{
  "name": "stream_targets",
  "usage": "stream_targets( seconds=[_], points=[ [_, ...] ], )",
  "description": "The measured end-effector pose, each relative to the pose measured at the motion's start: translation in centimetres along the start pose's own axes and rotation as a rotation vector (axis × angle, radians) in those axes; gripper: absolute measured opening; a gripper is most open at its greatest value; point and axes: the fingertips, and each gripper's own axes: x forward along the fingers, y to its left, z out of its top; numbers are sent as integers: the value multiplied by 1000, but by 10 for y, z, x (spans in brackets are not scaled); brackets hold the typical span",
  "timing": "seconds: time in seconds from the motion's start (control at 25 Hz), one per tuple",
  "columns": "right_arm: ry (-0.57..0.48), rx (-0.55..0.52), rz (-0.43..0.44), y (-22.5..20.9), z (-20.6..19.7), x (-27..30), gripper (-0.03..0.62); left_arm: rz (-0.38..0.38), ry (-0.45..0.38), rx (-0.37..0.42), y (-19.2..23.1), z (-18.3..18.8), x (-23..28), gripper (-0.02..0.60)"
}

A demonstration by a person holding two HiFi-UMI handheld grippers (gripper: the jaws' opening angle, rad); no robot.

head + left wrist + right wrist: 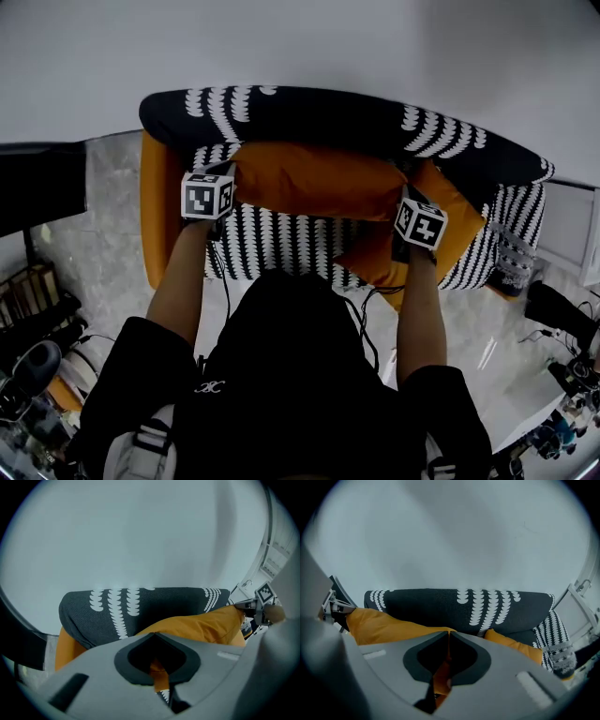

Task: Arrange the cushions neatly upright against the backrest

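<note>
Step in hand: the first cushion [314,178] is being set against the backrest [319,117].

- The left gripper [228,176] is clamped fully closed on the cushion's left corner. Orange fabric is seen pinched between its jaws in the left gripper view.
- The right gripper [405,192] is closed the same way on the right corner, with fabric nipped between its jaws.
- The cushion is held stretched between the two grippers, lengthwise across the sofa. It sits over the rear of the striped seat [281,239], just in front of the backrest. Whether its lower edge is already resting on the seat cannot be told.
- A second cushion [450,230] is slumped at the seat's right end. It is tilted, partly under the right gripper, and not yet stood up.

Next move, as judged:
- The lower edge is to be seated at the seat/backrest junction and the top leaned back until it is supported.
- Both grips are best released together. If one corner is released first, a flop forward is likely.
- The second cushion is then to be gripped and stood upright beside the first.
</note>
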Motion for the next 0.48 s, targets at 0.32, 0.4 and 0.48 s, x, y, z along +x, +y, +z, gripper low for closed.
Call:
stream_targets(
  seconds=[0.32,0.4,0.48],
  points=[
    [-2,-27,-34,-13,46,43,23,-47,6,-54,2,32,18,8],
    [10,-53,-64,-15,57,61,23,-71,25,-54,-2,38,16,8],
    [17,-66,-75,-17,68,78,23,-80,31,-30,-7,40,15,8]
  ],
)
